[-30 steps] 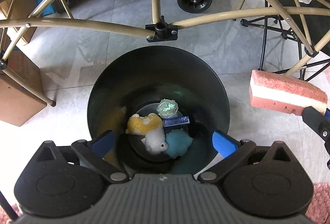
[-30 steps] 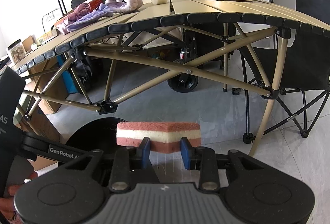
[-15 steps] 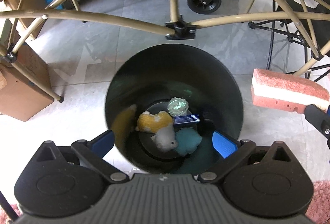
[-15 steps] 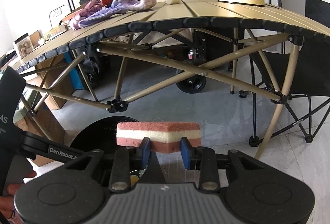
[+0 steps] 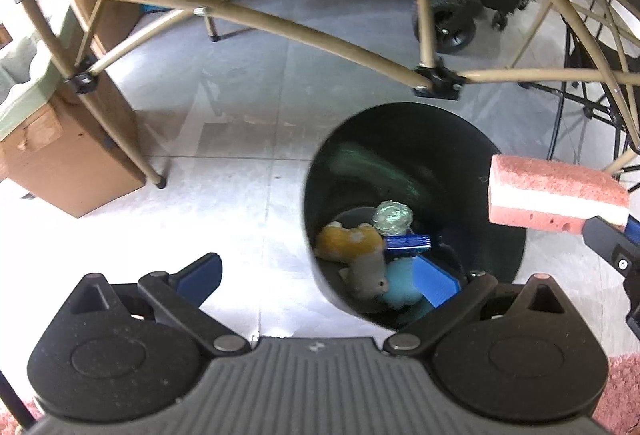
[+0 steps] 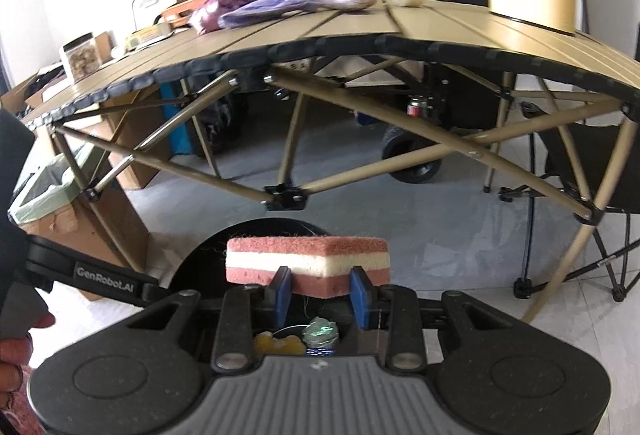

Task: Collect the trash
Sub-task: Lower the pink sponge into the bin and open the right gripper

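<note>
A black round trash bin [image 5: 436, 151] stands on the tiled floor and holds several scraps: a yellow piece [image 5: 348, 241], a foil ball [image 5: 394, 215], a blue wrapper [image 5: 408, 241] and a light blue piece [image 5: 400, 285]. My left gripper [image 5: 318, 277] is open and empty, with its right finger over the bin's near rim and its left finger over bare floor. My right gripper [image 6: 320, 291] is shut on a pink and white sponge [image 6: 308, 259]. It holds the sponge above the bin [image 6: 200, 259]. In the left wrist view the sponge [image 5: 556, 199] hangs over the bin's right rim.
A tan folding table's frame [image 5: 436, 85] crosses just behind the bin. A cardboard box [image 5: 68, 163] sits left, a wheeled cart [image 5: 452, 27] behind, a black folding chair [image 6: 592, 163] right, a pink rug [image 5: 618, 395] nearest. A person's hand [image 6: 12, 347] shows at the left edge.
My left gripper has slid left, so the bin went from centre to the right of its view. My right gripper carried the sponge over the bin, whose scraps now show beneath it.
</note>
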Tool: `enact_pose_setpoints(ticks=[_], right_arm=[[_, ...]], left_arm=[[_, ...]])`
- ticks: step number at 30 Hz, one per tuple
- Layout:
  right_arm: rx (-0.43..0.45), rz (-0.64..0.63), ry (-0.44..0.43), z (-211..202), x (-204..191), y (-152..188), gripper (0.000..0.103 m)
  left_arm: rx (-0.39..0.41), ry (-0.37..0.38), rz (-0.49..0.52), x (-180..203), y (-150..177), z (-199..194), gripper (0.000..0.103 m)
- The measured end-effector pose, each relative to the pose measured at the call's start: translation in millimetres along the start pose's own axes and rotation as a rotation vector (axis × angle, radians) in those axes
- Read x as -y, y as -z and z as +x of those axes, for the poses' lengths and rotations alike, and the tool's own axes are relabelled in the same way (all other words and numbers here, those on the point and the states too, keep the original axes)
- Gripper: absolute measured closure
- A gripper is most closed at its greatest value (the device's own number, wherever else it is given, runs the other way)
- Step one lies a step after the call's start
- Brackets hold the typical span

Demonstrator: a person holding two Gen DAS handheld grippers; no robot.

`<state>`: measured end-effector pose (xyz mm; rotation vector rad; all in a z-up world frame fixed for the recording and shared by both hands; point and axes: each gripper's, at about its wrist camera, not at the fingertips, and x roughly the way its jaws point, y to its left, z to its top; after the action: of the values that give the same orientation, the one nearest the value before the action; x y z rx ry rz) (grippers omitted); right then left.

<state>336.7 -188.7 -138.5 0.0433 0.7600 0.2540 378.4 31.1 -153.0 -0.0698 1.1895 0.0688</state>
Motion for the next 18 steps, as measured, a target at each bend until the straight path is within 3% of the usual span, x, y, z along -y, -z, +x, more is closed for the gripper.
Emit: enact_pose_setpoints(ticks=[18], right_arm=[[-0.201, -0.018, -0.027, 68, -60, -4, 0.072]], left_arm=[[0.032, -0.001, -0.117, -72, 11, -14, 0.0]])
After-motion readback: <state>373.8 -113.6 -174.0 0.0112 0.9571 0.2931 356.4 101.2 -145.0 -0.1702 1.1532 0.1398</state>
